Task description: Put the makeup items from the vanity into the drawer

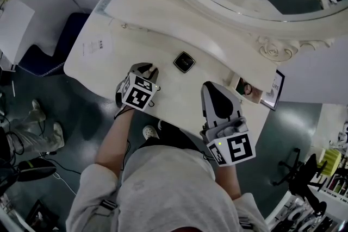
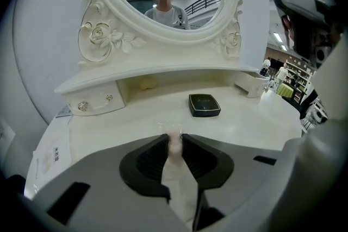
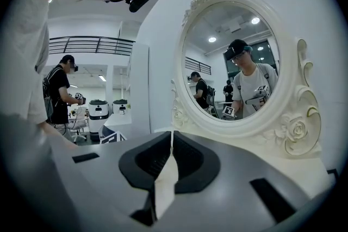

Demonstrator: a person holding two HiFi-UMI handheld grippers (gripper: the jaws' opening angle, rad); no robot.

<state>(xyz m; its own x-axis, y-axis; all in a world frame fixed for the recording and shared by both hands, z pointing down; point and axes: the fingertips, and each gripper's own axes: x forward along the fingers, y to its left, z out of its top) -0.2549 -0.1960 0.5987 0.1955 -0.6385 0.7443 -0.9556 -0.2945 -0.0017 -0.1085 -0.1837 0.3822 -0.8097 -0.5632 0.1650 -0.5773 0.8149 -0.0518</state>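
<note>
The left claw has both pads against a small pale pink item. It sits low in the middle of the left gripper view, near the front edge of the white table, and seems to stand on the tabletop. The right claw is closed on nothing, jaws together, facing the oval mirror.

The step in hand looks like securing the pale pink item for the trip to the drawer, at mid left of that view. The drawer front appears closed, so the idle right claw would probably have to pull one of its two knobs first. Seat the grip squarely and lift straight up (the piece is narrow and could pivot between the pads). The black compact lies further back, just right of centre.

The head view shows both claws over the table, with the compact above and between them, but the left claw hides the pink piece there. Only the left gripper view shows it and the drawer. The right gripper view shows neither makeup item.
</note>
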